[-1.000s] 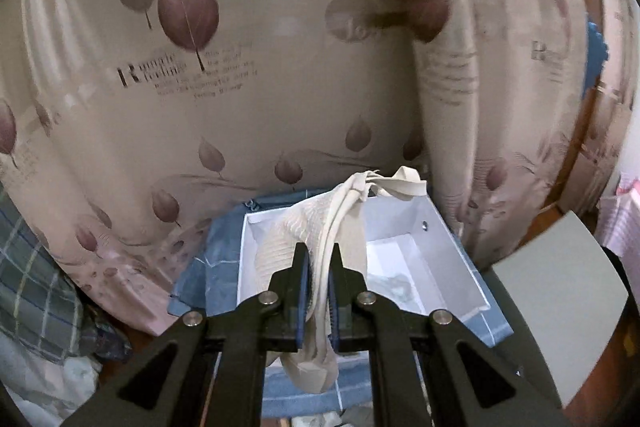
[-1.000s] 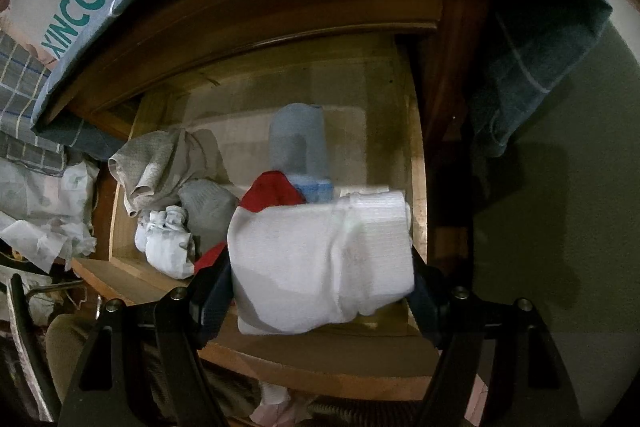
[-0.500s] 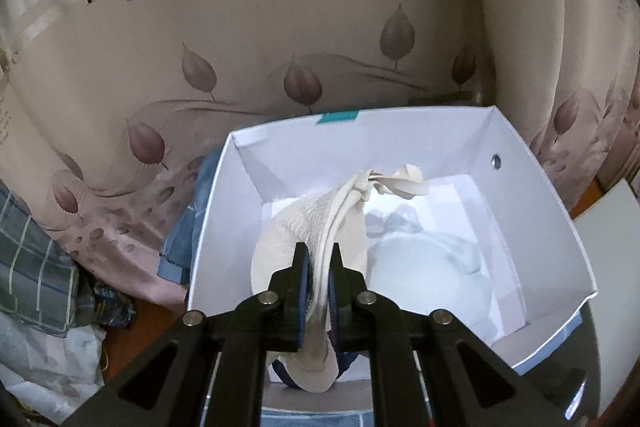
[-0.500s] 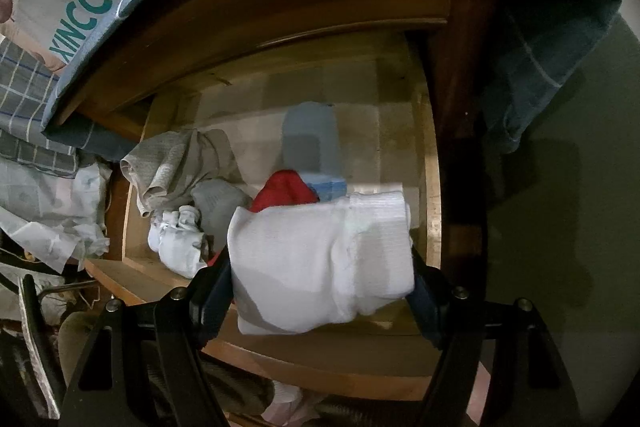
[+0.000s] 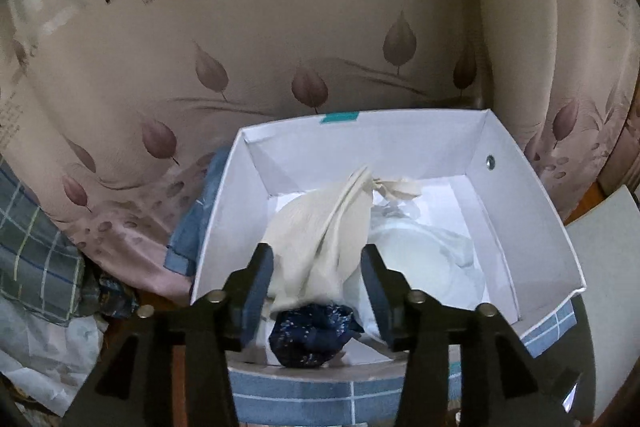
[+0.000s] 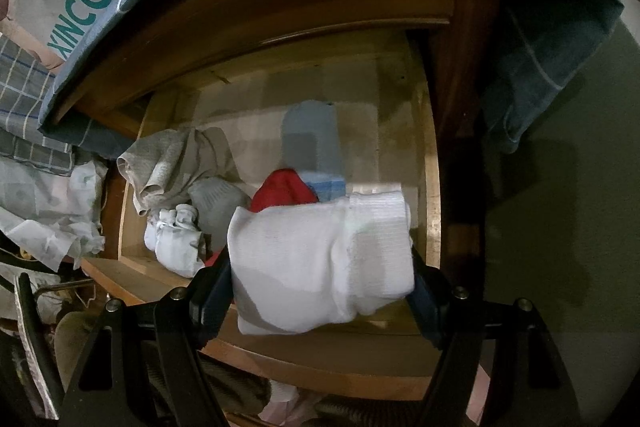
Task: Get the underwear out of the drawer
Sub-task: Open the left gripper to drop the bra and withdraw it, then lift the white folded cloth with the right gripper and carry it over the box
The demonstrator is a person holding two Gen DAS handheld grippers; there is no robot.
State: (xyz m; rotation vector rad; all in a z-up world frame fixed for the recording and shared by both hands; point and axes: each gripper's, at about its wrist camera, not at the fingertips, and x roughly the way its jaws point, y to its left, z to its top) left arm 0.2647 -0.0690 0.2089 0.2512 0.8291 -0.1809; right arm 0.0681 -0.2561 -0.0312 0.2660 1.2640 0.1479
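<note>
Both fingers of the left gripper (image 5: 318, 277) have just parted, releasing the cream underwear (image 5: 324, 239) into the white box (image 5: 532, 227)

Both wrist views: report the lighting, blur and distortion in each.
Left wrist view: evenly lit, sharp, white box walls bowed by fisheye, cream garment clear. Right wrist view: dim, wooden drawer shadowed, white garment slightly soft, dark vignette at the corners.
</note>
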